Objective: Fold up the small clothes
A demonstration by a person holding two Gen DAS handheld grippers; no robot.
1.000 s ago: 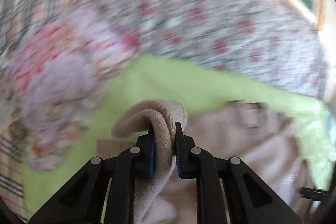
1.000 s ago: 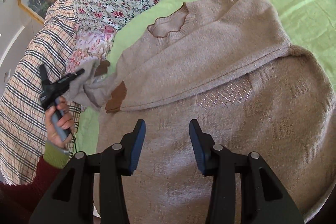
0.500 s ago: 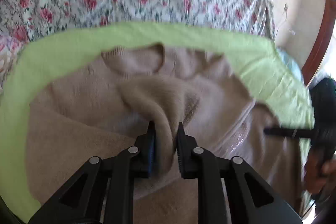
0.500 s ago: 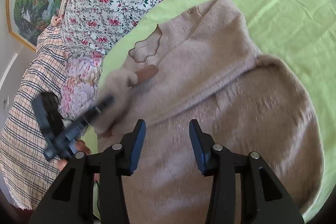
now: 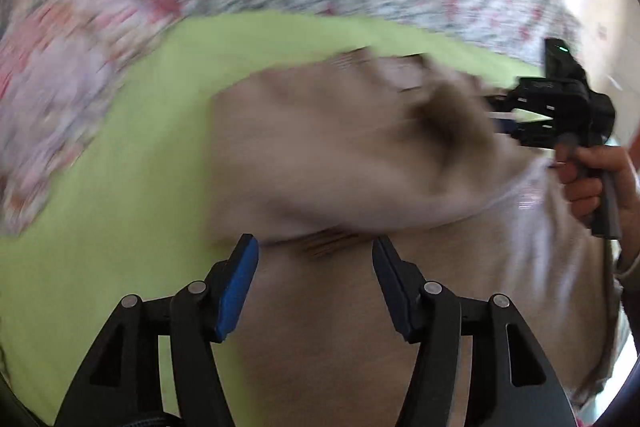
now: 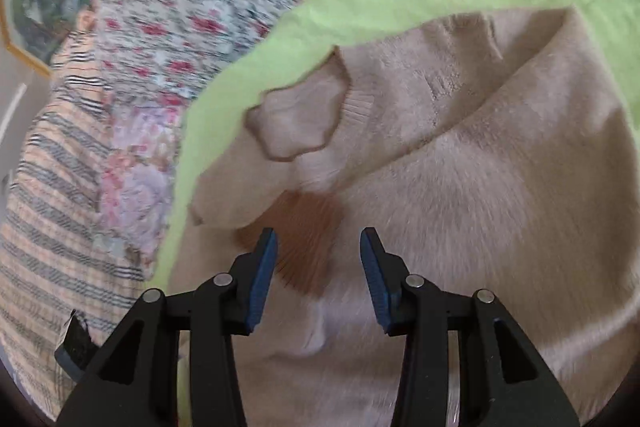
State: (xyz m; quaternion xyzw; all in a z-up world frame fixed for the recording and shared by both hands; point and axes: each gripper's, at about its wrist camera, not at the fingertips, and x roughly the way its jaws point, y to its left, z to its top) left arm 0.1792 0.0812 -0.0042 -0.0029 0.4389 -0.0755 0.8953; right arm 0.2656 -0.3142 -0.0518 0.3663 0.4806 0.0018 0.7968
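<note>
Lying below both parted jaws, beige sweater, left gripper just opened, right gripper empty

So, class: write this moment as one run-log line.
stage: sleeve laid across beige knitted sweater | left gripper: jaws just opened, nothing between | right gripper: open, empty | surface: lime-green sheet

Left gripper: jaws have just been opening; the sleeve that was pinched between them is released, and nothing sits between the pads now. Sleeve now lies folded across the chest of the beige sweater, brown elbow patch facing up, where a second ago it hung out over the left edge. Right gripper has moved in over the patch. Both views now motion-blurred.
</note>
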